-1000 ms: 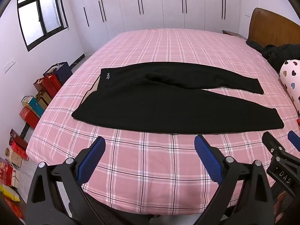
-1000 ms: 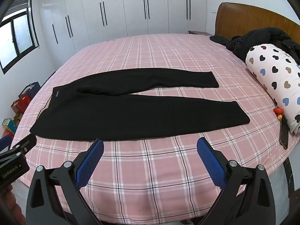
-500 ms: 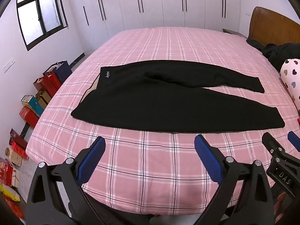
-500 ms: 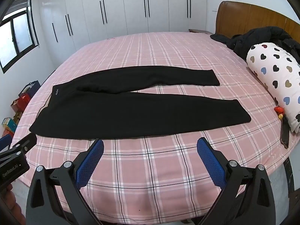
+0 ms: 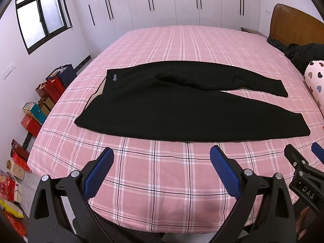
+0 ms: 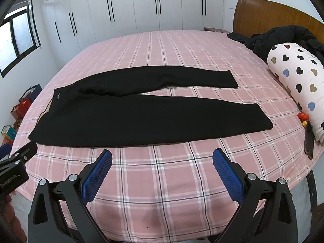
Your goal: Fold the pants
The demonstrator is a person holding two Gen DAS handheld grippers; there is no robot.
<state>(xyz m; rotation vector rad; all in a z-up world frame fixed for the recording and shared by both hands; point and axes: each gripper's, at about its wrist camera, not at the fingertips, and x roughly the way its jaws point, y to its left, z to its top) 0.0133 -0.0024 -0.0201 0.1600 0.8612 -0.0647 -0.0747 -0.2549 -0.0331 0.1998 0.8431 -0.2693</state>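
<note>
on the bed (image 5: 182, 182), pants (image 5: 182, 109) logo (image 5: 115, 79) unreadable.

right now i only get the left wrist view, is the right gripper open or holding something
observer: The right gripper is open, its blue pads wide apart with nothing between them. It points at bare sheet just short of the pants.
operator: ok and anything lying past the leg ends on the right that i cant see
observer: Yes. A small red object and a dark flat item lie on the bed at the near end of the heart-print bolster. Both are apart from the near leg's cuff, with pink sheet between.
</note>
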